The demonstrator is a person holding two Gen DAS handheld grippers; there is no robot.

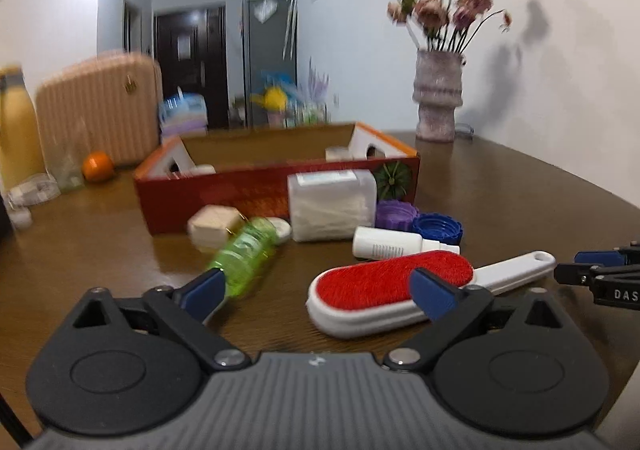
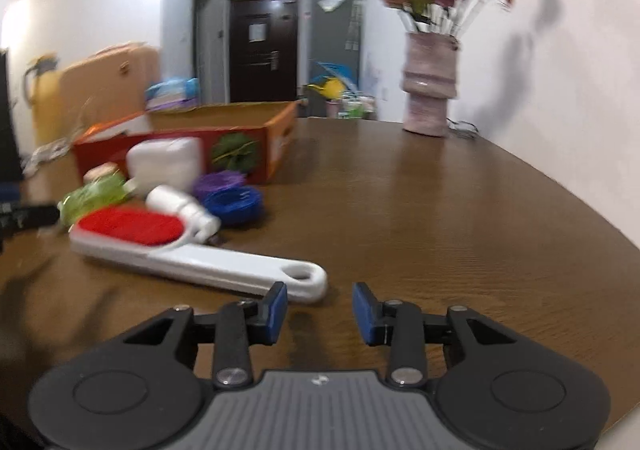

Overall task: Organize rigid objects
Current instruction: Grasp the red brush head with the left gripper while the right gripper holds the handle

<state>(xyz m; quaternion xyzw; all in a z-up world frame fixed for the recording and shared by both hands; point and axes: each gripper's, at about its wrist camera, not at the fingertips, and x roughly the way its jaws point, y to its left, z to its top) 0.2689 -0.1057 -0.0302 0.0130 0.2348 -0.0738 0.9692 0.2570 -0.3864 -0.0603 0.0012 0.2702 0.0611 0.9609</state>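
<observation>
A lint brush [image 1: 384,282] with a red face and a white handle lies on the brown table [image 1: 500,202]. Behind it sit a green bottle [image 1: 246,254] on its side, a white bottle [image 1: 396,244], a blue cap [image 1: 438,228], a purple cap [image 1: 394,212], a white plastic box [image 1: 332,206] and a small beige box [image 1: 212,224]. My left gripper [image 1: 320,286] is open wide over the brush head, gripping nothing. My right gripper [image 2: 320,310] is open with a narrower gap, just right of the lint brush handle [image 2: 240,270], with nothing between its pads.
An open red cardboard box [image 1: 240,190] stands behind the loose items. A vase [image 1: 438,98] of flowers stands at the back right near the wall. An orange [image 1: 97,166] and a yellow bottle [image 1: 16,130] are at the far left. Bare tabletop [image 2: 460,210] stretches to the right.
</observation>
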